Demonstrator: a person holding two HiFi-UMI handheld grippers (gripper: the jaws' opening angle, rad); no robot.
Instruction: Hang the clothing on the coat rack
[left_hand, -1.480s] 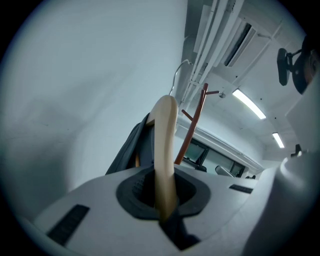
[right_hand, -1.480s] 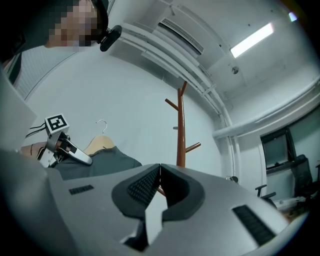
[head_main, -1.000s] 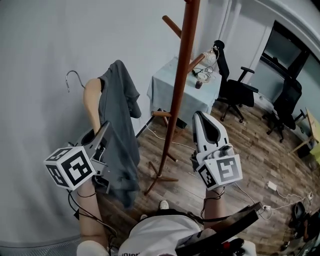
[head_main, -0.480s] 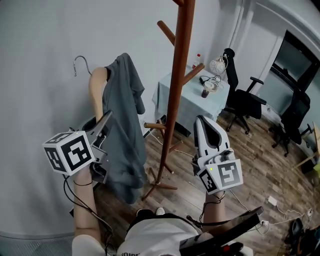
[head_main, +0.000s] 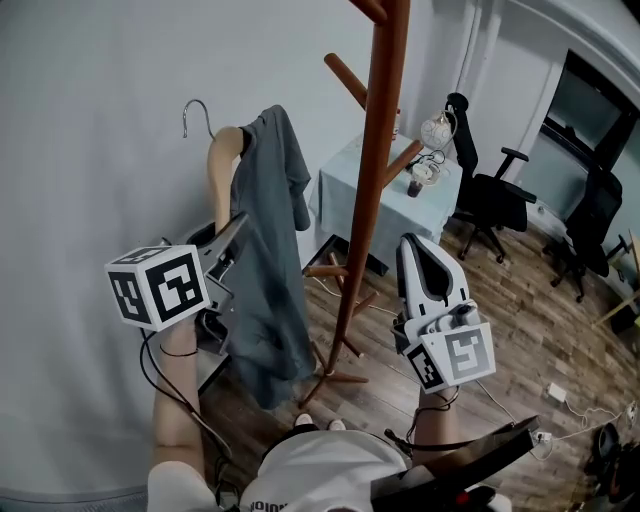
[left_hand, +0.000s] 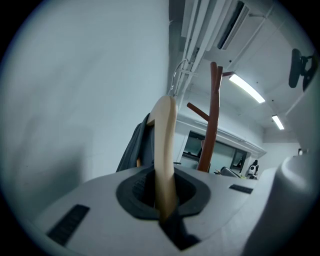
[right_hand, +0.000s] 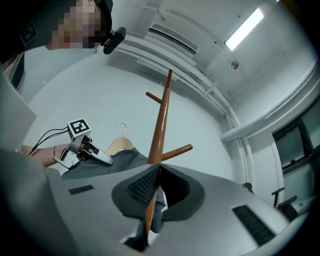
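At eight o'clock in the head view, the person's left forearm (head_main: 172, 400) reaches up and forward. It carries the left gripper (head_main: 236, 222), which points roughly level toward twelve o'clock. Its jaws are clamped on the lower end of a wooden hanger (head_main: 222, 170); the left gripper view shows the pale wood pinched between the dark pads. A grey shirt (head_main: 268, 270) is draped over the hanger and hangs down just beside that gripper. The hanger's metal hook (head_main: 197, 102) is up in the air at eleven o'clock, apart from the brown coat rack (head_main: 378, 170) standing at one o'clock. At four o'clock the right gripper (head_main: 415, 245) tilts upward, jaws closed together on nothing, just right of the rack's pole.
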